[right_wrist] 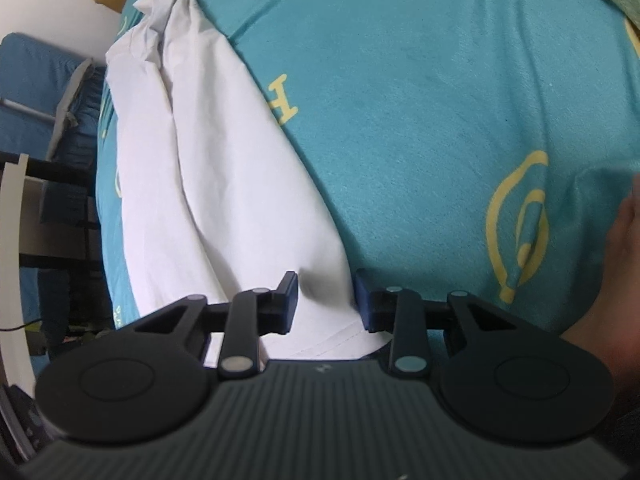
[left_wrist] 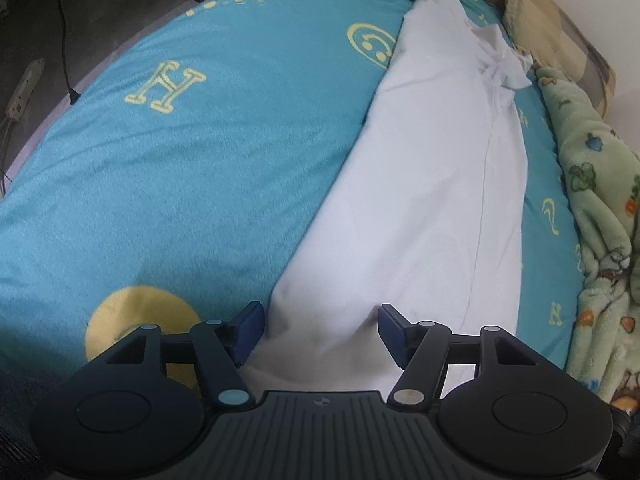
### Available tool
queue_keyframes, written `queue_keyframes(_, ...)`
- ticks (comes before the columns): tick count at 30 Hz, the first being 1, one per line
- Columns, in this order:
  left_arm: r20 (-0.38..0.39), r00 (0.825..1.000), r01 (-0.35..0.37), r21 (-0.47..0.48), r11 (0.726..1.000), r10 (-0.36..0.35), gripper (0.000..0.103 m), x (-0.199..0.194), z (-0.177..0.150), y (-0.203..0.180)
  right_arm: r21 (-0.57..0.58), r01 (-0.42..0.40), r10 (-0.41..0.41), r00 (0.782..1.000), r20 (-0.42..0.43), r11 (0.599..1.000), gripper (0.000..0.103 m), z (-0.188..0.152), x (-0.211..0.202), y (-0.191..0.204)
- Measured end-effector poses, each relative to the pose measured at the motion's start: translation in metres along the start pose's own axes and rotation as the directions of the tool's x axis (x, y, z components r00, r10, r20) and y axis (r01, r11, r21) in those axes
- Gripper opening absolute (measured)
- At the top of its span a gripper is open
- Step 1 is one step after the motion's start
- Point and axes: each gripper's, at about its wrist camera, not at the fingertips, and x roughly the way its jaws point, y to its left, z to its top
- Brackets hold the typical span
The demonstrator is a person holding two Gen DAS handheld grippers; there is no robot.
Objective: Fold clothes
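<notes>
Apparently both released, the left claw [left_wrist: 320, 334] and right claw [right_wrist: 326, 300] straddle the white garment's [left_wrist: 424, 184] near edge.

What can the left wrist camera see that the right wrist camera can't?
Only the left view shows the green patterned blanket, a power strip on the floor and the open left gripper. Only the right view shows a hand, blue furniture beside the bed and the open right gripper. Both show the white garment on the teal bedsheet, its near edge lying between the fingers.
</notes>
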Motion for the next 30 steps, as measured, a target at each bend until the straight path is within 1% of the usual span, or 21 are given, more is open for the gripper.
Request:
queue_keyframes(2,-0.014,1.000,-0.010,0.013,1.000,0.010,0.050,0.000,-0.002,-0.002,-0.024,0.011,-0.011,1.000,-0.003,1.000,0.033,-0.002,0.001,0.004)
queue_keyframes(3,-0.020,1.000,-0.017,0.021,1.000,0.018,0.047,-0.001,-0.003,-0.004,-0.036,0.016,-0.017,1.000,-0.005,0.999,0.033,-0.003,0.002,0.006)
queue_keyframes(5,-0.027,0.999,-0.026,0.043,0.999,0.027,0.034,-0.001,-0.007,-0.008,-0.061,0.027,-0.028,1.000,-0.007,0.998,0.035,-0.005,0.003,0.009)
queue_keyframes(6,-0.032,0.999,-0.032,0.066,0.997,0.034,0.032,-0.001,-0.008,-0.011,-0.073,0.033,-0.033,0.999,-0.008,0.997,0.035,-0.006,0.004,0.011)
queue_keyframes(7,-0.042,0.998,-0.047,0.093,0.995,0.051,0.024,-0.001,-0.010,-0.016,-0.087,0.039,-0.040,0.999,-0.006,0.995,0.034,-0.008,0.004,0.014)
queue_keyframes(8,-0.044,0.997,-0.064,0.113,0.992,0.069,0.015,-0.001,-0.011,-0.019,-0.102,0.048,-0.048,0.999,-0.001,0.994,0.032,-0.012,0.003,0.017)
queue_keyframes(9,-0.040,0.996,-0.077,0.122,0.990,0.082,0.012,-0.001,-0.012,-0.021,-0.114,0.060,-0.060,0.998,0.006,0.992,0.024,-0.015,0.003,0.020)
queue_keyframes(10,-0.036,0.996,-0.076,0.120,0.990,0.081,0.009,-0.003,-0.011,-0.022,-0.124,0.077,-0.075,0.997,0.015,0.989,0.009,-0.018,0.002,0.022)
queue_keyframes(11,-0.032,0.997,-0.067,0.108,0.992,0.071,0.007,-0.005,-0.010,-0.021,-0.129,0.083,-0.080,0.996,0.025,0.988,0.009,-0.021,0.001,0.024)
queue_keyframes(13,-0.014,1.000,-0.020,0.055,0.998,0.021,0.005,-0.014,-0.007,-0.016,-0.118,0.046,-0.041,0.998,0.041,0.992,0.007,-0.025,-0.007,0.024)
queue_keyframes(15,0.016,0.998,0.054,-0.011,0.998,-0.054,0.004,-0.029,-0.003,-0.010,-0.100,-0.031,0.037,0.997,0.063,0.995,0.007,-0.026,-0.021,0.023)
queue_keyframes(16,0.030,0.996,0.086,-0.033,0.996,-0.085,0.004,-0.039,-0.002,-0.010,-0.086,-0.077,0.084,0.993,0.083,0.993,0.006,-0.026,-0.031,0.022)
queue_keyframes(18,0.057,0.988,0.148,-0.068,0.987,-0.144,0.003,-0.059,0.002,-0.012,-0.060,-0.150,0.157,0.979,0.131,0.987,0.006,-0.024,-0.051,0.019)
queue_keyframes(21,0.138,0.965,0.232,-0.053,0.971,-0.223,0.003,-0.101,0.004,-0.020,-0.026,-0.234,0.234,0.951,0.201,0.972,0.006,-0.021,-0.084,0.012)
queue_keyframes(24,0.189,0.940,0.299,-0.050,0.953,-0.285,0.003,-0.134,0.008,-0.035,-0.015,-0.282,0.277,0.925,0.260,0.959,0.006,-0.020,-0.117,0.007)
queue_keyframes(27,0.210,0.919,0.348,-0.036,0.937,-0.334,0.003,-0.160,-0.004,-0.032,-0.027,-0.301,0.294,0.904,0.309,0.953,0.006,-0.024,-0.145,0.006)
queue_keyframes(30,0.219,0.909,0.373,-0.049,0.926,-0.355,0.003,-0.182,-0.025,-0.025,-0.030,-0.308,0.299,0.892,0.339,0.951,0.005,-0.032,-0.165,0.006)
